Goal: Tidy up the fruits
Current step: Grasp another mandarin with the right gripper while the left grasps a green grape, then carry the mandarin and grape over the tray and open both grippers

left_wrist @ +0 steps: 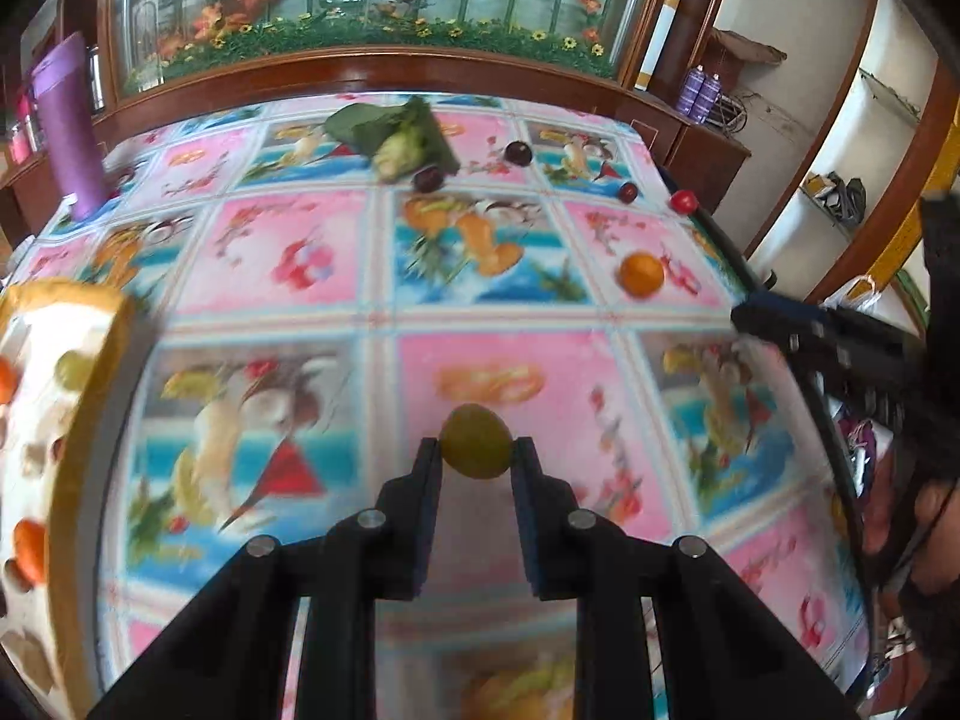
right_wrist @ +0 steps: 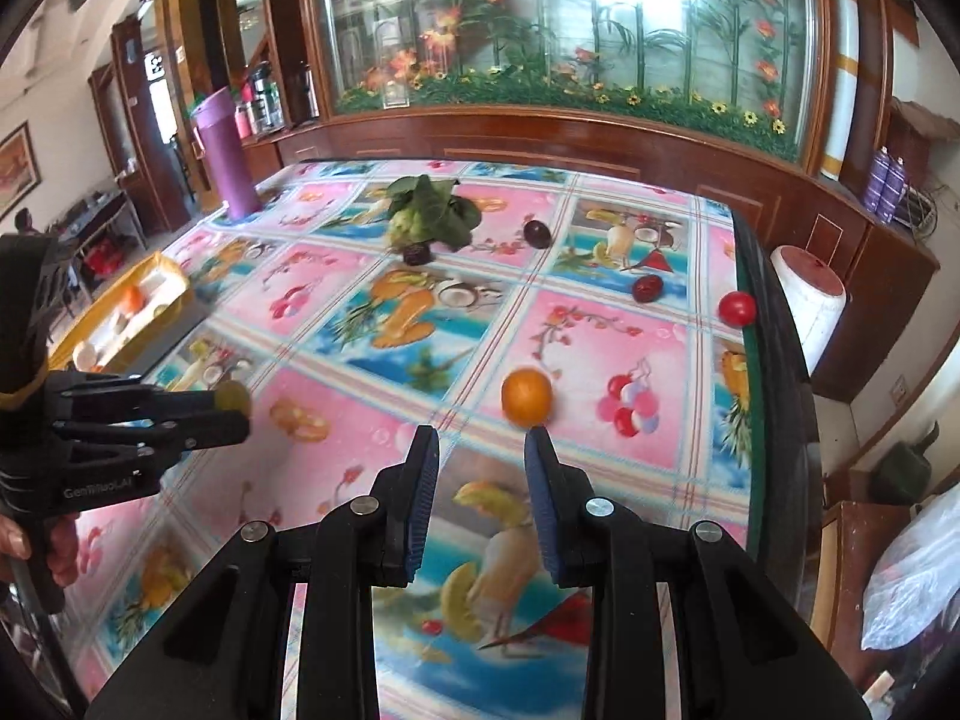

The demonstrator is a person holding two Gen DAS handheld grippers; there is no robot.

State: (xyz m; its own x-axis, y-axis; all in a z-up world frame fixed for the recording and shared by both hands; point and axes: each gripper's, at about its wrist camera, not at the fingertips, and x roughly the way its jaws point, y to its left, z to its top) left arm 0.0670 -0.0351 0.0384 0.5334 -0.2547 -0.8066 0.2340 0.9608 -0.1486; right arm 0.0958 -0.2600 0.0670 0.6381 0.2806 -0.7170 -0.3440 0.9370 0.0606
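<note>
**Technician A:** What is the left gripper point(left_wrist: 477, 450) doing?

**Technician B:** Its two fingers are clamping a yellow-green fruit point(left_wrist: 477, 441) between the pads, above the patterned tablecloth point(left_wrist: 288, 252). The right wrist view is showing the same gripper point(right_wrist: 231, 411) from the side, with the fruit point(right_wrist: 233, 397) sitting at the fingertips.

**Technician A:** And the right gripper point(right_wrist: 483, 450)?

**Technician B:** Its fingers are standing apart and are gripping nothing. The orange point(right_wrist: 527, 396) is lying on the cloth just beyond the right-hand fingertip; whether the tip is touching it cannot be determined.

**Technician A:** Where are the remaining fruits lying?

**Technician B:** A red tomato-like fruit point(right_wrist: 737, 308) is sitting at the table's right edge. A dark red fruit point(right_wrist: 648, 288) is lying near it, further in. A dark round fruit point(right_wrist: 537, 233) is resting toward the far side, beside a leafy green vegetable point(right_wrist: 432, 210), and another dark fruit point(right_wrist: 418, 254) is lying just in front of the leaves.

**Technician A:** And the collecting container?

**Technician B:** A yellow-rimmed tray point(left_wrist: 108, 324) is standing at the table's left side, already holding orange and pale pieces. Motion blur is obscuring its contents. A purple cylinder point(right_wrist: 227, 150) is standing upright at the far left corner.
</note>
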